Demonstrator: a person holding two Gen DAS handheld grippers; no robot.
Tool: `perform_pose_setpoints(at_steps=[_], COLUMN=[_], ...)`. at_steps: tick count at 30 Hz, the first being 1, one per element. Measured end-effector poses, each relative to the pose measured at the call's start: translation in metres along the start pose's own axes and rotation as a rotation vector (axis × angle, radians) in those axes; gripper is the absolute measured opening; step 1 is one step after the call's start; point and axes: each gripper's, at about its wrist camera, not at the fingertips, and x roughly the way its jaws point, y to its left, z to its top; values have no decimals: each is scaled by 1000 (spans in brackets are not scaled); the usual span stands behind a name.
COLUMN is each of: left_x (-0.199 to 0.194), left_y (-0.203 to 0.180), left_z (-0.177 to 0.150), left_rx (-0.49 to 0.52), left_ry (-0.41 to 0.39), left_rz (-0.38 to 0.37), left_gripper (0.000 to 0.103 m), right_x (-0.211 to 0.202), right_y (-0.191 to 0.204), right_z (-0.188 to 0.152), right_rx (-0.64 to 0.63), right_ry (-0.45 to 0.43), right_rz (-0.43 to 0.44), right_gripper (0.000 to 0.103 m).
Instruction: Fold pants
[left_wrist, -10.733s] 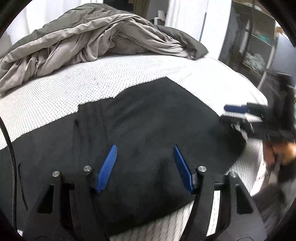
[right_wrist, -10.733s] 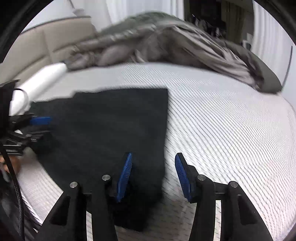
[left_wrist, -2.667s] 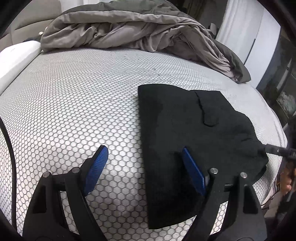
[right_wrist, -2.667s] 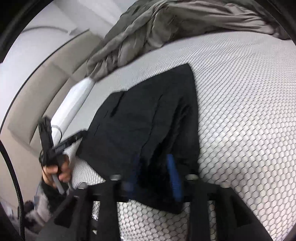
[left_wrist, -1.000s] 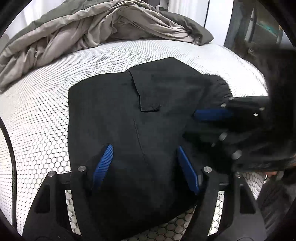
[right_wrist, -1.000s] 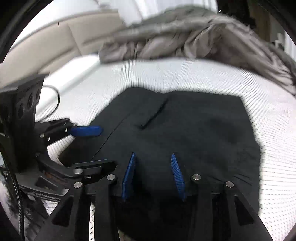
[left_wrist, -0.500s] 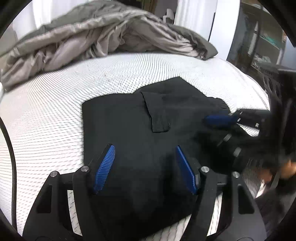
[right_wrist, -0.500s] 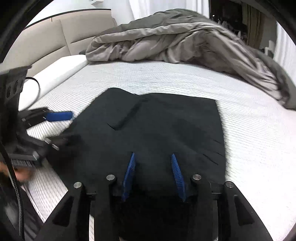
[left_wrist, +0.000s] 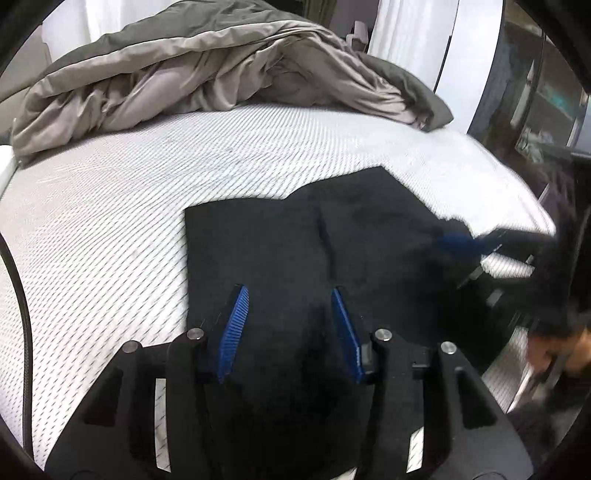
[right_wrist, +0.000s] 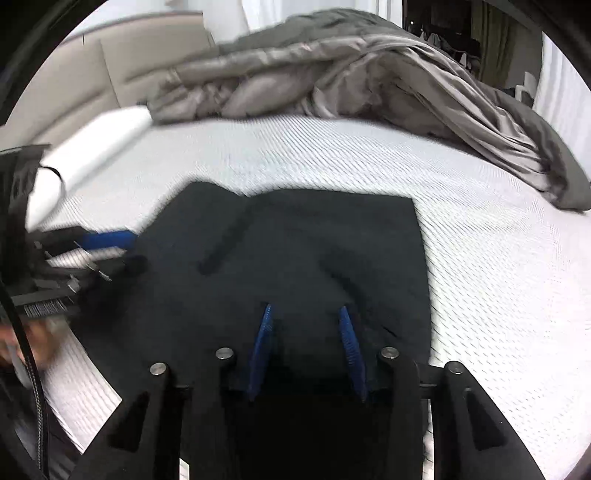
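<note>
Since earlier you had folded the pants (left_wrist: 295, 251) into a compact rectangle on the bed (left_wrist: 110, 221); both tools, left tool (left_wrist: 288, 325) and right tool (right_wrist: 306, 347), hovered open, empty. Finishing step, I judge: next, smooth it.

Each black claw (left_wrist: 290, 325) has 2 ribbed blue pads (left_wrist: 233, 332), silver screws.

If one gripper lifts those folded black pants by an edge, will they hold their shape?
Probably not. The black pants lie limp and flat on the mattress, so they would likely droop and unfold. They look thin and light. The textured cover may grip, so a push could bunch them.
</note>
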Motion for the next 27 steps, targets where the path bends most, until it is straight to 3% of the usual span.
perform_pose_setpoints(at_steps=[4,7,10,12,17,20,24,27], left_x=[41,34,24,16,16,48,65,54], left_y=[-6,1,15,21,18,15,19,33], left_z=[4,0,-6,0,26,39,34,27], left_rx=[48,83,39,-9,-66,-92,-84,-105], left_ry=[83,87,105,91,-3,22,59,61], left_rz=[39,42,55,64,14,33,25,43], left_gripper=[44,45,46,43,43,43,42,42], right_x=[39,57,44,34,29,49,79,67], right_y=[28,29,1,-15,-2,16,23,0], right_z=[15,10,3,1,23,35,34,28], right_rx=[-36,-115,-82,-5,70,84,20,31], right_ry=[61,128,141,126,38,41,131,139], right_rz=[32,-54,-163,-72,19,28,-47,-127], right_gripper=[40,40,36,36,38,38,38,38])
